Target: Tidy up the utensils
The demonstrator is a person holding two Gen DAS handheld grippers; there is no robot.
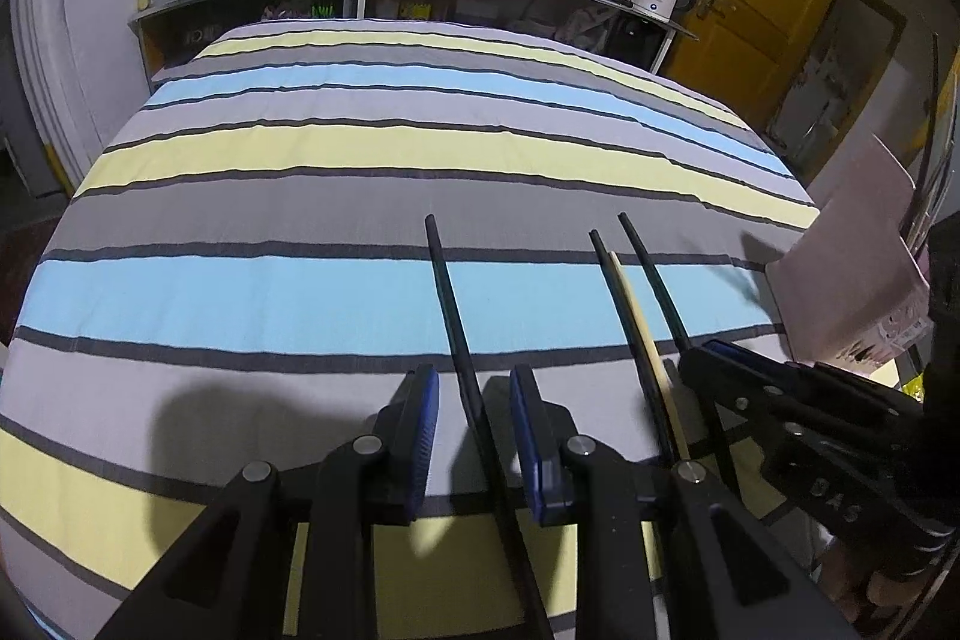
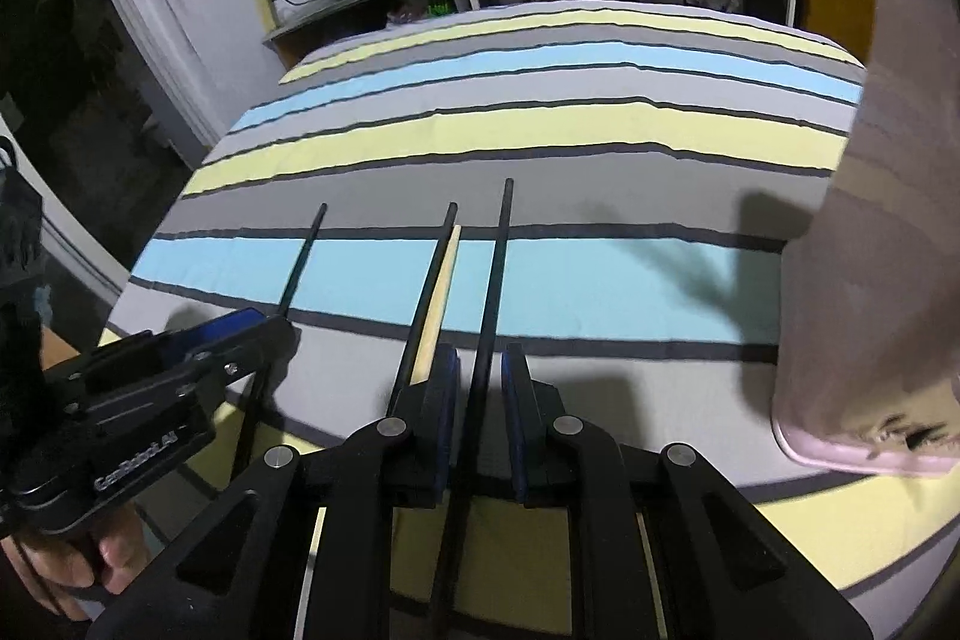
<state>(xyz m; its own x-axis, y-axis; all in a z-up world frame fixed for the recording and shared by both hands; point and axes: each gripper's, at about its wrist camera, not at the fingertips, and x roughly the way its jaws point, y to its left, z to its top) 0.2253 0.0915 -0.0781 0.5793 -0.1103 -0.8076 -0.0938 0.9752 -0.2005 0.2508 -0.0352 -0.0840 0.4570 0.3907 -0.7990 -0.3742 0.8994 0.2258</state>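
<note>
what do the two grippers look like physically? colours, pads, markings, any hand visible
Both are matte black, angular linkage bodies with round silver pivot pins. Left gripper and right gripper have flat fingers faced with blue ribbed pads. White "GenRobot.AI" lettering runs along the left unit's side; the right unit shows embossed letters, not clearly readable. A bare hand grips the left handle. No cables are visible.

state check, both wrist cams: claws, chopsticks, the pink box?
left claw: open, straddling one black chopstick, pads not touching it
right claw: open, straddling another black chopstick
left black chopstick: flat on the striped cloth, ungrasped
right black chopstick: flat on the cloth, ungrasped
third black chopstick: flat, alongside the pale one
pale wooden chopstick: flat, ungrasped
pink box: upright at the table's right side
</note>
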